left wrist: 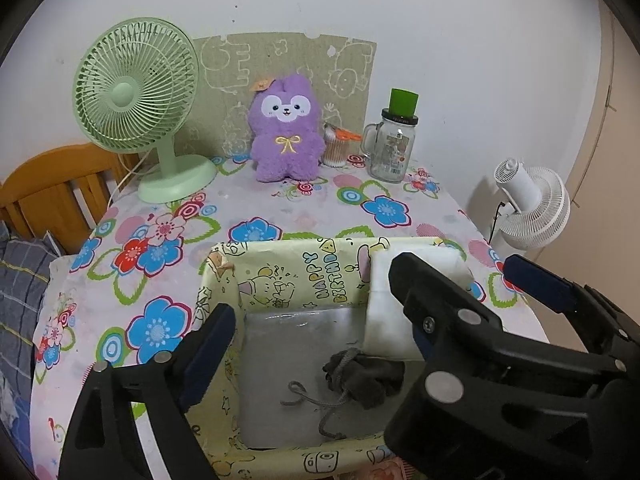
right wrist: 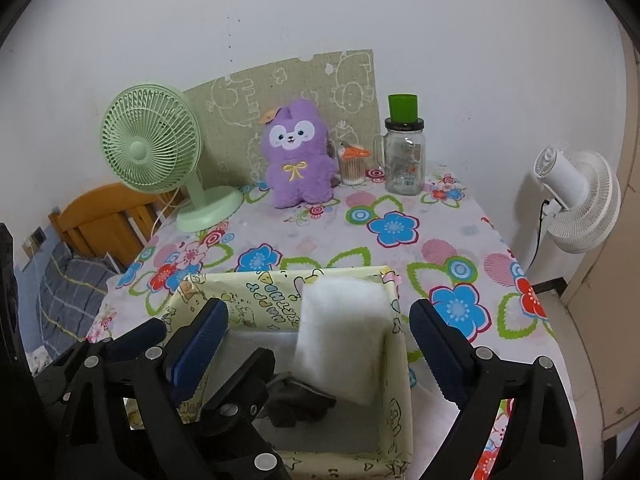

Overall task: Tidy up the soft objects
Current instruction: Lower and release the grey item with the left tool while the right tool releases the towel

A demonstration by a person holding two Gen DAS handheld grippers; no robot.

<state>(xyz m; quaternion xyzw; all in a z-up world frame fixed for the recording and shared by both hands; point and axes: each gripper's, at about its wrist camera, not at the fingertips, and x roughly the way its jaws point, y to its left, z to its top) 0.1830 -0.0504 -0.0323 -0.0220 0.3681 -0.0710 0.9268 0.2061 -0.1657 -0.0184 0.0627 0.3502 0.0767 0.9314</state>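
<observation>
A pale yellow fabric box [left wrist: 280, 246] [right wrist: 256, 300] printed "Happy Birthday" stands open on the flowered tablecloth, right in front of both grippers. Inside, a white padded sheet [left wrist: 384, 320] [right wrist: 344, 328] leans on the right wall, slightly blurred in the right wrist view. A dark grey drawstring pouch [left wrist: 364, 380] [right wrist: 300, 404] lies on the grey floor. My left gripper [left wrist: 316, 340] hangs open over the box, nothing between its pads. My right gripper [right wrist: 320, 312] [left wrist: 460, 264] is open around the white sheet, its pads apart from it. A purple plush [left wrist: 285, 132] [right wrist: 298, 160] sits upright at the back.
At the back stand a green desk fan [left wrist: 136, 92] [right wrist: 150, 140], a cotton swab tub [left wrist: 336, 148] and a glass jar [left wrist: 390, 148] with a green cup on top. A white fan [right wrist: 576, 200] stands beyond the table's right edge. A wooden bed frame [left wrist: 52, 184] lies left.
</observation>
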